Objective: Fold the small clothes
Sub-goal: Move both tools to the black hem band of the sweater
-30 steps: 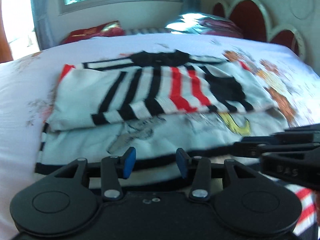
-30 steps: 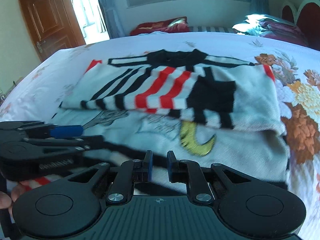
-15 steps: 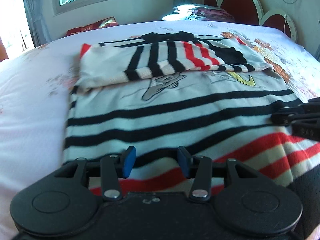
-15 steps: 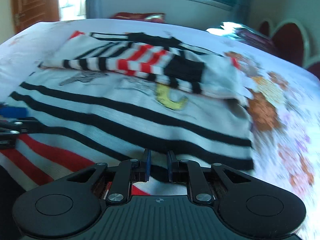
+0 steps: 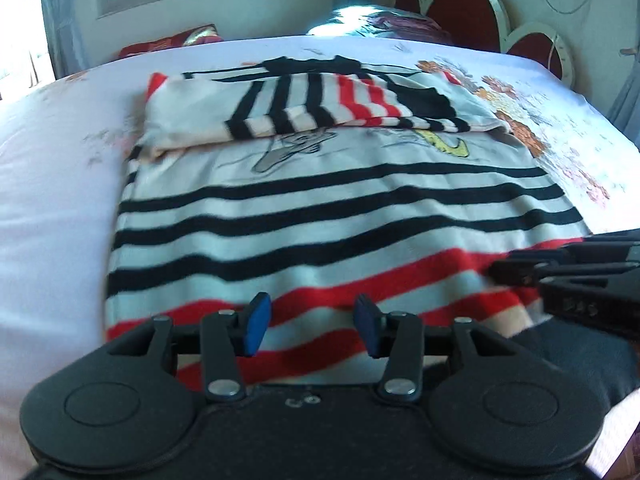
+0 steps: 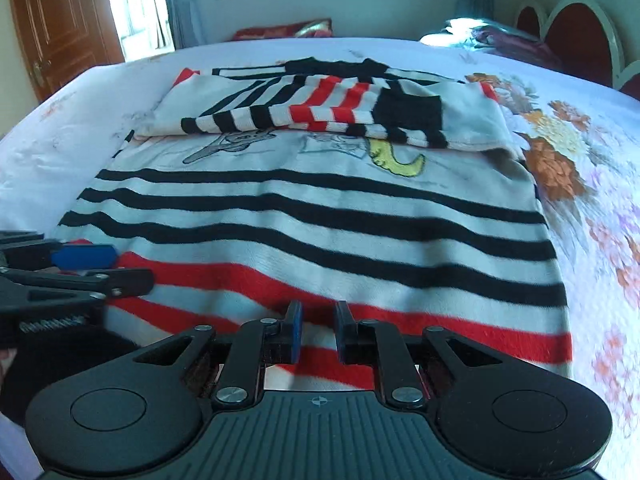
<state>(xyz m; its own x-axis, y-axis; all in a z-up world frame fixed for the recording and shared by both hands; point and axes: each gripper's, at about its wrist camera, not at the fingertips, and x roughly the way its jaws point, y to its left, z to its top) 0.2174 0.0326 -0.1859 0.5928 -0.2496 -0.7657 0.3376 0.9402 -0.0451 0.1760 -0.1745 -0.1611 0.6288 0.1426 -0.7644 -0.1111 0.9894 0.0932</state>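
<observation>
A white sweater (image 5: 320, 220) with black and red stripes lies flat on the bed, its sleeves (image 5: 320, 108) folded across the chest at the far end. My left gripper (image 5: 311, 310) hovers over the red stripes near the close hem, open, with nothing between its blue pads. The right gripper (image 6: 319, 314) hangs over the same hem further right, its jaws only a narrow gap apart and nothing pinched. In the right wrist view the sweater (image 6: 320, 220) fills the middle and the left gripper (image 6: 100, 268) shows at the left edge. The right gripper (image 5: 560, 272) shows at the right edge of the left wrist view.
The bed has a white sheet (image 5: 52, 160) with a floral print (image 6: 560, 168) to the sweater's right. A red headboard (image 5: 460, 12) and pillows (image 5: 168, 42) stand at the far end. A wooden door (image 6: 60, 32) is at the far left.
Both grippers have drawn back from the folded sleeves toward the near hem. The sweater's striped lower body has come into view below them.
</observation>
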